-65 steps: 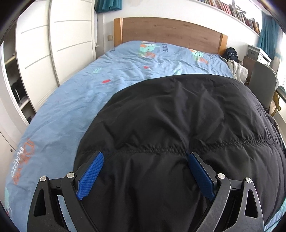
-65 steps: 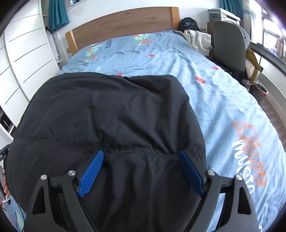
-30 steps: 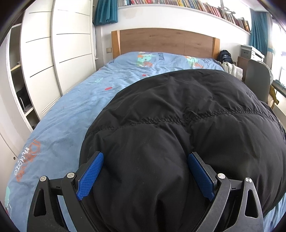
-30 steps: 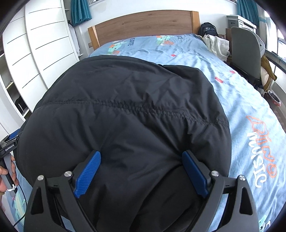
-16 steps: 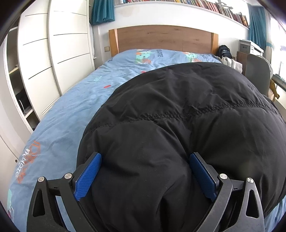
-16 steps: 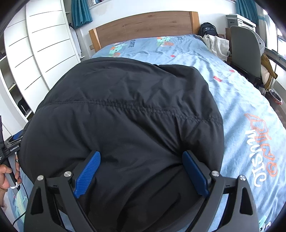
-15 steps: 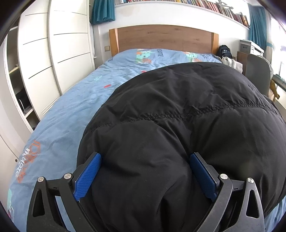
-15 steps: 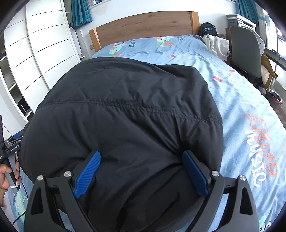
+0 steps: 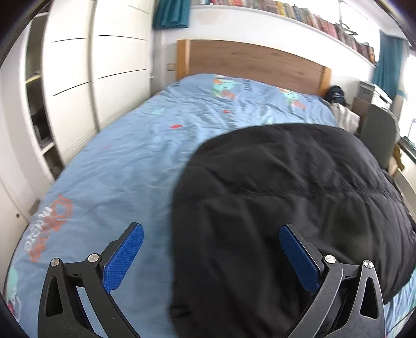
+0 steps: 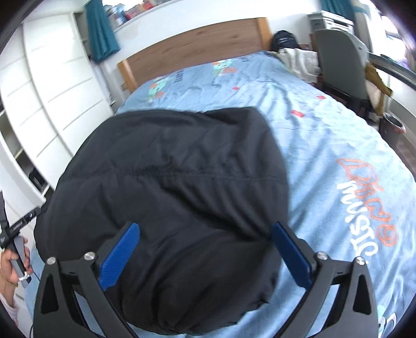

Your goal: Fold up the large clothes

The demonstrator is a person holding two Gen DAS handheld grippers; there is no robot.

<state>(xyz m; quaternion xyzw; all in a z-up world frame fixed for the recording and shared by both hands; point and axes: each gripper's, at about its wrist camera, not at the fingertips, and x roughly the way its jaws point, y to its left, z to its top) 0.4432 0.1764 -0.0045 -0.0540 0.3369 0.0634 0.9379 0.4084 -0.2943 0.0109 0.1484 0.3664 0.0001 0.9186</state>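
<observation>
Hidden, cropped and blurred parts of a bedroom seen from two wrist cameras.

In both views a black puffer jacket (image 9: pixel 286 195) covers the lower middle of the blue duvet (image 9: pixel 124 161), hiding the bed beneath it. Its near edge runs behind the gripper frames and off the bottom of each frame. The white wardrobe (image 9: pixel 78 85) at upper left is smeared by motion blur. The book spines (image 9: pixel 299 13) along the top edge are too small to read. At the right-wrist view's left edge, a hand (image 10: pixel 10 262) is cut off (only fingers on a grey handle show). The duvet's printed lettering (image 10: pixel 364 208) is only partly legible.
</observation>
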